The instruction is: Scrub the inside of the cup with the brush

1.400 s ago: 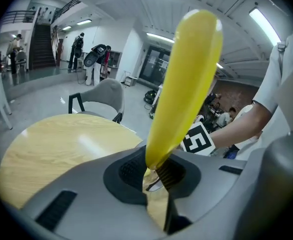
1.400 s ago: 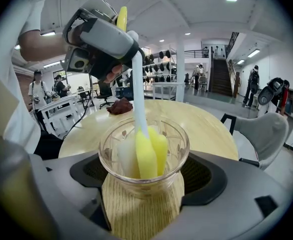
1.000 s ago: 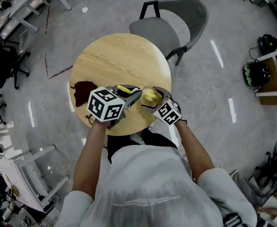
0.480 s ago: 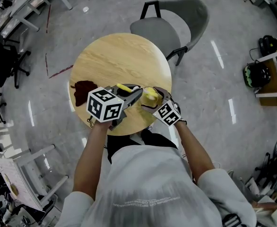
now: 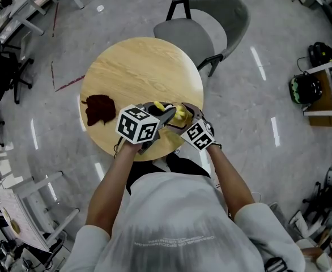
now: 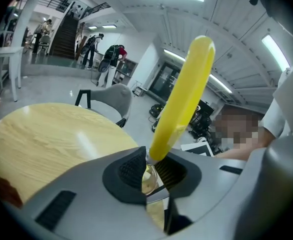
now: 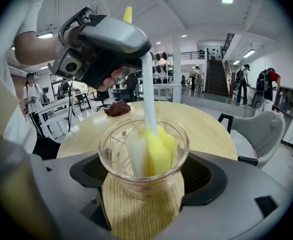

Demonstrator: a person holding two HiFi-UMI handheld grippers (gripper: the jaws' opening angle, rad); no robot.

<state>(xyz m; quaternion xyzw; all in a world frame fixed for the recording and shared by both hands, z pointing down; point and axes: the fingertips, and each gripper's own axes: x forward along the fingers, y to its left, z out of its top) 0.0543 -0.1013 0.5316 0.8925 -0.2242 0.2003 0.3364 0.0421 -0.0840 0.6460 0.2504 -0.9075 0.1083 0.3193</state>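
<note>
Right gripper view shows the clear patterned glass cup point(image 7: 144, 156) clamped between the jaws of the right gripper point(image 7: 144, 184), at the near edge of the round wooden tabletop point(image 5: 137, 72). The left gripper point(image 6: 151, 171) pinches the yellow-handled sponge brush point(image 7: 151, 149), whose head sits down inside the cup. Good scrubbing likely needs twisting strokes pressed against the wall, with the cup held steady.

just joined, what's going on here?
A person works over a round wooden table with two handheld grippers. The right gripper is shut on a glass cup. The left gripper is shut on the brush, whose sponge head sits down inside the cup. A dark red cloth lies aside.
</note>
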